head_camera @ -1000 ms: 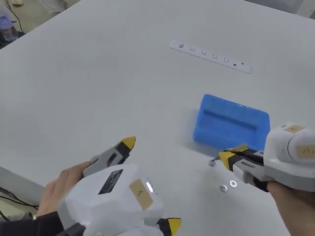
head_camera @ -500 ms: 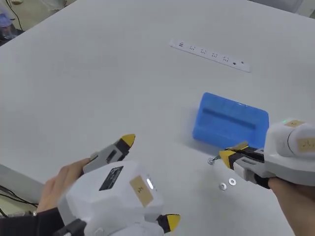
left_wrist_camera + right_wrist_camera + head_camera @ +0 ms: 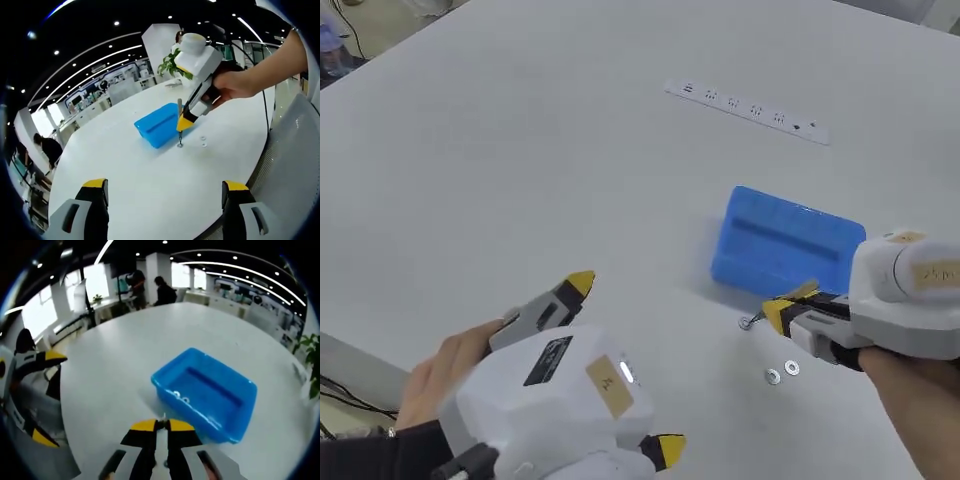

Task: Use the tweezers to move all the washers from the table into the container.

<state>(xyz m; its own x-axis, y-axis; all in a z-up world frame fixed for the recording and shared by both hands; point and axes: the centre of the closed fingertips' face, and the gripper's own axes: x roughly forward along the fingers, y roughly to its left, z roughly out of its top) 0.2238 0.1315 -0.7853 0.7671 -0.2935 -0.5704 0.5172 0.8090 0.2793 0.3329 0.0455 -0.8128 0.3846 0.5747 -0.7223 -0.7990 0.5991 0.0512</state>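
1. Head view. The right claw (image 3: 780,312) is pressed together on the tweezers (image 3: 756,320). Their tip meets the tabletop (image 3: 520,150) just beside the near wall of the blue container (image 3: 788,245). A small piece at the tip is probably a washer, though a grip on it cannot be confirmed. Two loose washers (image 3: 773,376) lie near, on the person's side of the tip. The left claw (image 3: 625,367) hangs well apart from the work, presumably parked to leave it unobstructed. A power strip (image 3: 748,113) lies beyond.
2. Left gripper view. The left claw (image 3: 164,186) holds nothing, its jaws wide apart. Opposite, the right claw (image 3: 184,120) points steeply down, so the tweezers (image 3: 179,131) stand nearly upright. Their tip sits between the container (image 3: 157,131) and the loose washers (image 3: 203,138).
3. Right gripper view. The jaws of the right claw (image 3: 161,426) meet. The container (image 3: 210,422) opens directly ahead, a short carry away. Delivered washers (image 3: 180,398) on its floor suggest the task is partly done.
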